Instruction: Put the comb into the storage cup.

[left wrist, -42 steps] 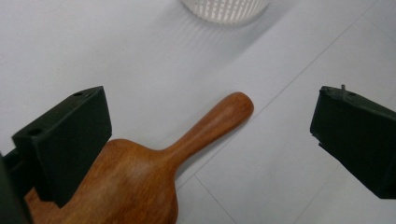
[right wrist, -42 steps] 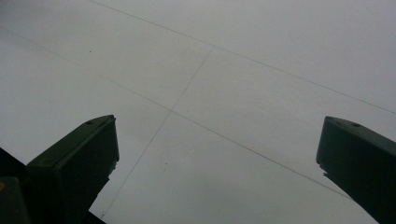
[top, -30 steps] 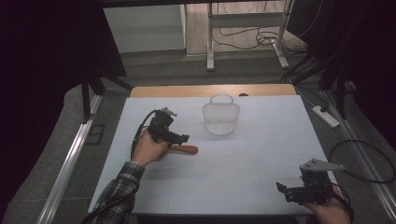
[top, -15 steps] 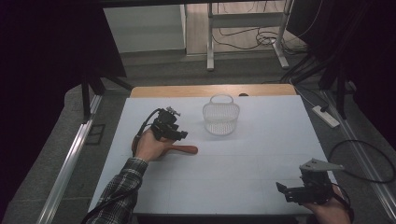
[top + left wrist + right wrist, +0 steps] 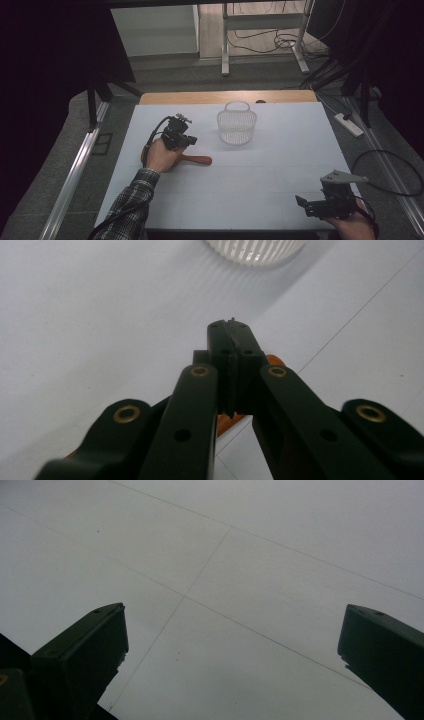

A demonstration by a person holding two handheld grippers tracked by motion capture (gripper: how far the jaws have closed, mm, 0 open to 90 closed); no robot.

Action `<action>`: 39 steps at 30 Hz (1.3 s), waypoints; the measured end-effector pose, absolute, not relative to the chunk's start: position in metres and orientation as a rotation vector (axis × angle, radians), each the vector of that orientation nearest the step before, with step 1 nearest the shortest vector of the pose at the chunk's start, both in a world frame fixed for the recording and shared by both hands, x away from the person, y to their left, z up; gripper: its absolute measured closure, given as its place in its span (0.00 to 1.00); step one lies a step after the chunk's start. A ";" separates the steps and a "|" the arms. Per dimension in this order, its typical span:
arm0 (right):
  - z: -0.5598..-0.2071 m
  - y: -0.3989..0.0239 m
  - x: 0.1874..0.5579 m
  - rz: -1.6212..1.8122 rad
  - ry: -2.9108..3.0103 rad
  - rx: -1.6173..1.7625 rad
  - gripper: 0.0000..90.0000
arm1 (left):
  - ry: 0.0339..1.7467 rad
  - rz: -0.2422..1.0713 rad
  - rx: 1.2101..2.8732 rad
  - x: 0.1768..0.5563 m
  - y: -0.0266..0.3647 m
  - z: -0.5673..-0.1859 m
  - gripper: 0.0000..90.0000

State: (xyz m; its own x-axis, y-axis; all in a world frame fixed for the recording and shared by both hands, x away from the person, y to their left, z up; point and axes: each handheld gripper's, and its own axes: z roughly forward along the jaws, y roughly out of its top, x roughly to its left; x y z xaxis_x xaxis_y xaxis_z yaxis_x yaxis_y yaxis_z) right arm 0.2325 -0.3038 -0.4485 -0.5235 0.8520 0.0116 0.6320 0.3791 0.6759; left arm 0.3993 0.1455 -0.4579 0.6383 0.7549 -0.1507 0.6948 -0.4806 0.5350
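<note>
One orange-brown handled utensil (image 5: 194, 160) lies flat toward the table's (image 5: 270, 200) left edge, its handle end pointing right, low enough for a pickup from above. The left claw (image 5: 189, 142) sits just over it; its jaws have just been closing and now meet, nothing visibly pinched between the tips. One white slatted basket (image 5: 236, 125) stands upright near the far edge, probably its destination. The right claw (image 5: 306, 206) waits at the near right corner, jaws apart and empty.

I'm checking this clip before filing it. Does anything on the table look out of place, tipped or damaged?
One oddity: the left gripper has just been closing and its jaws meet with nothing between them, the orange tool lying beneath on the table. The white basket stands upright; nothing looks spilled or broken.
</note>
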 end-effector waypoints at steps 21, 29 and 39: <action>-0.449 -0.303 0.233 0.895 2.308 1.295 0.01 | 1.213 0.151 2.348 0.400 0.137 -0.500 0.99; -0.449 -0.303 0.233 0.894 2.308 1.295 0.01 | 1.240 0.120 2.360 0.400 0.138 -0.510 0.99; -0.449 -0.303 0.232 0.895 2.307 1.291 0.01 | 1.237 0.092 2.374 0.392 0.140 -0.510 0.99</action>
